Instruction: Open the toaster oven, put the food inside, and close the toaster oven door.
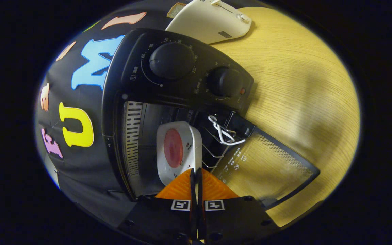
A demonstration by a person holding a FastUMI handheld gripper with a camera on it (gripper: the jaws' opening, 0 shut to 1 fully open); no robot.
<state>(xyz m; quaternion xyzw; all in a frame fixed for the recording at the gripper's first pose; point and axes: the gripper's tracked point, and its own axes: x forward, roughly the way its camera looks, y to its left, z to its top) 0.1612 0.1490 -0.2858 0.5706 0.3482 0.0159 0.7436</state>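
Observation:
The black toaster oven [182,68] stands with its glass door [267,166] dropped fully open onto the table. A white square plate [186,136] carrying a round red piece of food [173,148] sits just ahead of my fingers, inside the oven's mouth above the wire rack [216,149]. My gripper [196,172] is shut on the plate's near rim, with both fingers pressed close together. The view is rolled sideways, so the oven's two knobs [171,61] appear above the cavity.
A cream pop-up toaster [213,20] with a slice of bread stands beyond the oven on the light wooden table [301,85]. The booth's black cloth wall [80,163] runs along the oven's other side. A white wire loop [221,131] hangs at the rack.

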